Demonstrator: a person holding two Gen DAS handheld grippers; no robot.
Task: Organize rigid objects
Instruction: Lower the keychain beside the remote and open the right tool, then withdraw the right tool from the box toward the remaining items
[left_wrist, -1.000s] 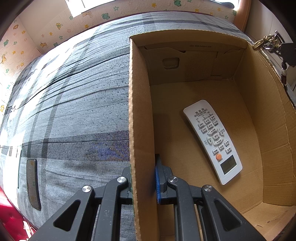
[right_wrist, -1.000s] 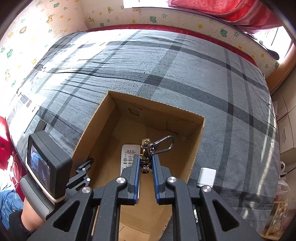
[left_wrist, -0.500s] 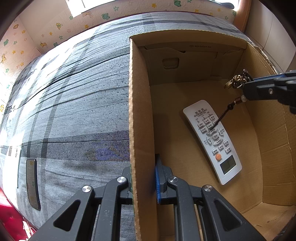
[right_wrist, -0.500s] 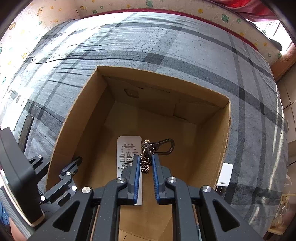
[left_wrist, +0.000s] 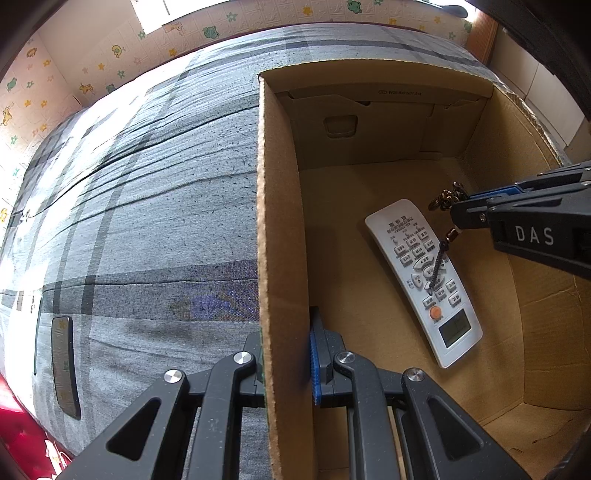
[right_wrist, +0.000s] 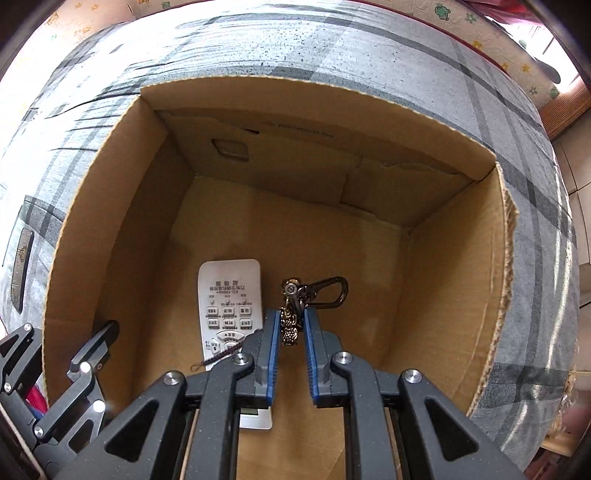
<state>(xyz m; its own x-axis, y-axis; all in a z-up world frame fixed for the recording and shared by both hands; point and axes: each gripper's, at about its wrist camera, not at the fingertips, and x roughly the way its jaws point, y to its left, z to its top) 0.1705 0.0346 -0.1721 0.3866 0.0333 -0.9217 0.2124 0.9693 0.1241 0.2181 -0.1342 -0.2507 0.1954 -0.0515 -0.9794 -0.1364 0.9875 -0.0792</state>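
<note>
Two hand-held grippers at one cardboard box (left_wrist: 284, 221) on a grey plaid bed (left_wrist: 147, 203). Lower end of white remote (right_wrist: 229, 295) hidden behind right hand-held gripper (right_wrist: 290, 332); box's near wall cut off. Keychain (right_wrist: 314, 293): brassy charms, dark carabiner, braided cord trailing across remote's buttons. Clamped between right hand-held gripper's blue pads, inside box, just above its floor, beside remote. Left hand-held gripper (left_wrist: 286, 358) pinched shut on box's left wall. Dark phone-like slab (left_wrist: 64, 365) outside box, hard to identify.
</note>
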